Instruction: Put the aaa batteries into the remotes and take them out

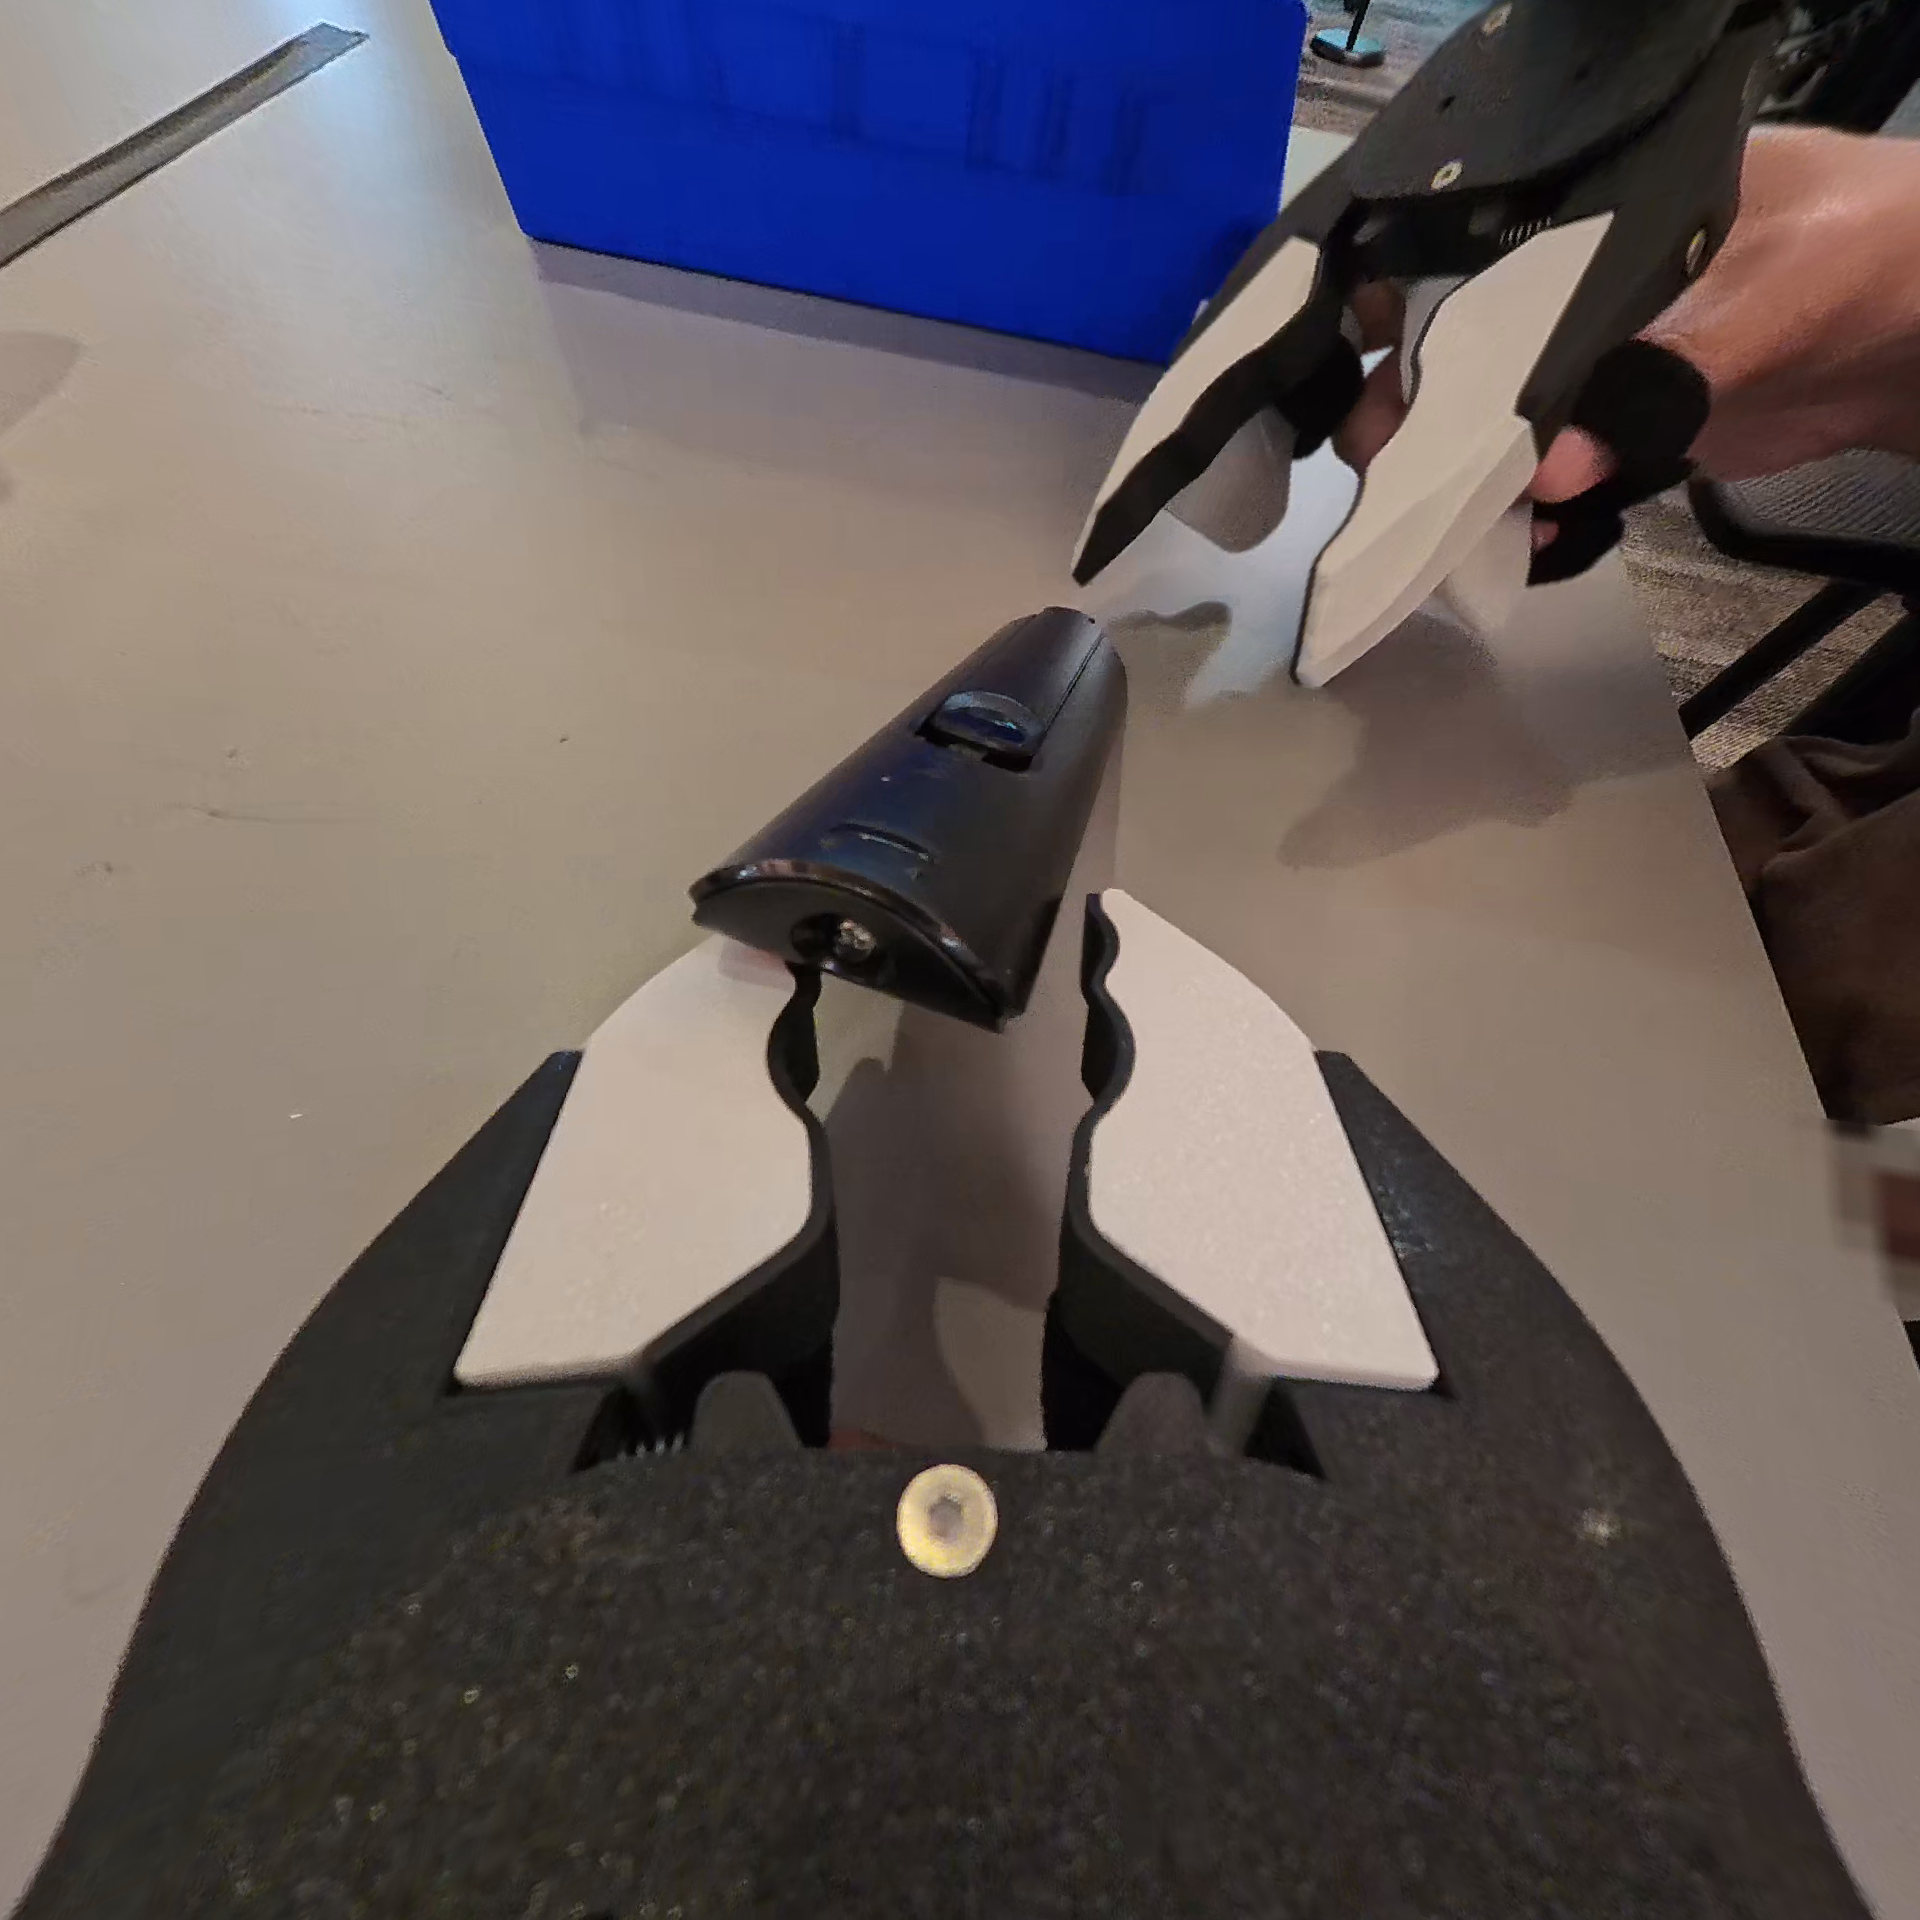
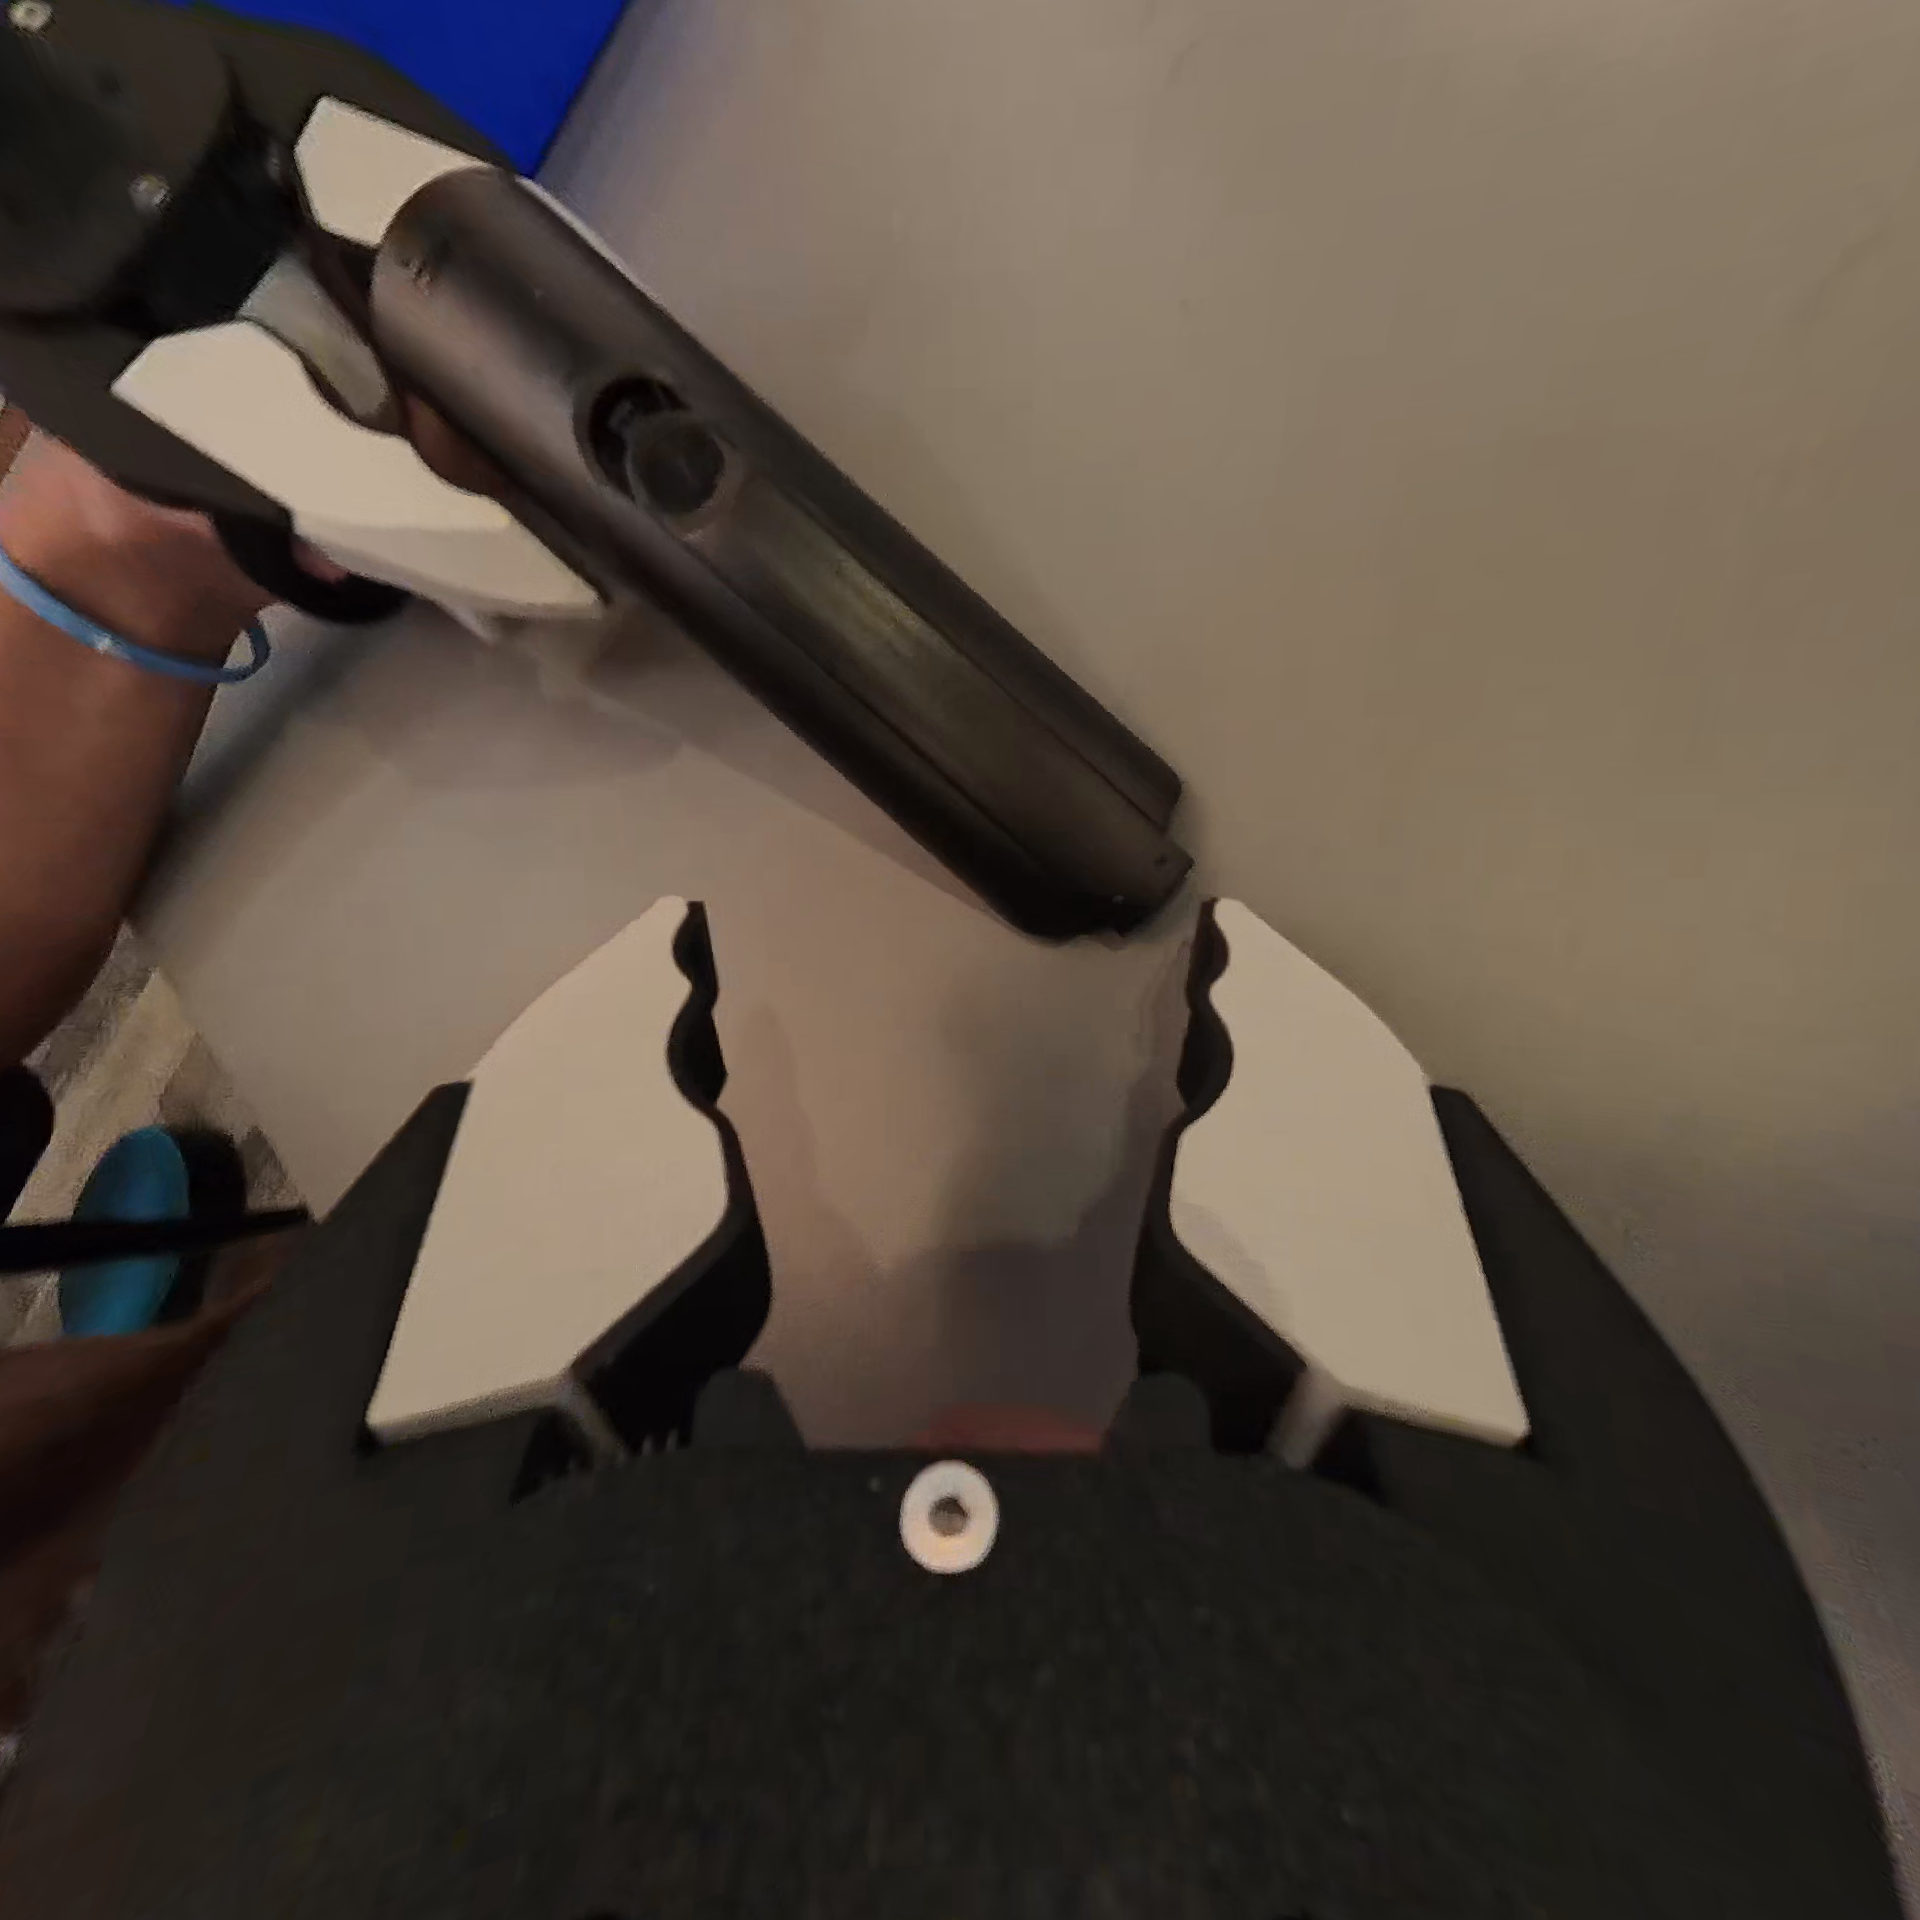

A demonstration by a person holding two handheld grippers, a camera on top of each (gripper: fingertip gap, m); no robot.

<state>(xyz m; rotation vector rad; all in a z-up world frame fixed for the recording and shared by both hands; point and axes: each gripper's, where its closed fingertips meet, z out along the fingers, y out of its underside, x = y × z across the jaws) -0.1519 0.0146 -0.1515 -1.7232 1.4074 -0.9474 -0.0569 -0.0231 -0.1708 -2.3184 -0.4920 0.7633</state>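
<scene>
Jaws of both grippers gape around remote (image 1: 925, 821).

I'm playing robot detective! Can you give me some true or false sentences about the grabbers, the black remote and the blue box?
1. The long black plastic remote lies on the grey table. True.
2. The right gripper is squeezing the remote. False: its fingers are spread apart, holding nothing.
3. A big blue plastic box stands behind the remote. True.
4. The left gripper holds a battery. False: no battery shows; its open fingers sit at the remote's near end.
5. The remote is white. False: it is black.
</scene>
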